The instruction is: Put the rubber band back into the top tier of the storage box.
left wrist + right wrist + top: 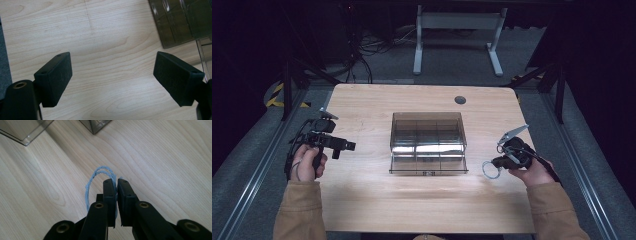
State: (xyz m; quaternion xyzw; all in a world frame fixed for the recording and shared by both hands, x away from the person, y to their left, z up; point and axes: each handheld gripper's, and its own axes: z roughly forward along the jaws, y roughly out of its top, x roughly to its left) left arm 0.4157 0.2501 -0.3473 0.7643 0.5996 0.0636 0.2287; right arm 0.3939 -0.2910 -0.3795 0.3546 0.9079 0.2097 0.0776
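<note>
A smoke-tinted clear plastic organiser box (428, 142) with several compartments sits in the middle of the wooden table (362, 205); its corners show as the box (175, 22) and the box (22, 132) in the gripper views. My right gripper (495, 165) is shut on a loop of light blue twisted cord (98, 178), which hangs as a ring of cord (490, 170) just above the table right of the box. The right gripper (116, 182) pinches the cord between its pads. My left gripper (346, 146), held left of the box, is open; the left gripper (112, 72) has bare table between its pads.
A round grommet hole (460, 100) lies near the table's far right edge. Beyond the table stand a grey table frame (457, 30) and cables on the floor. Metal rails run along both sides of the table.
</note>
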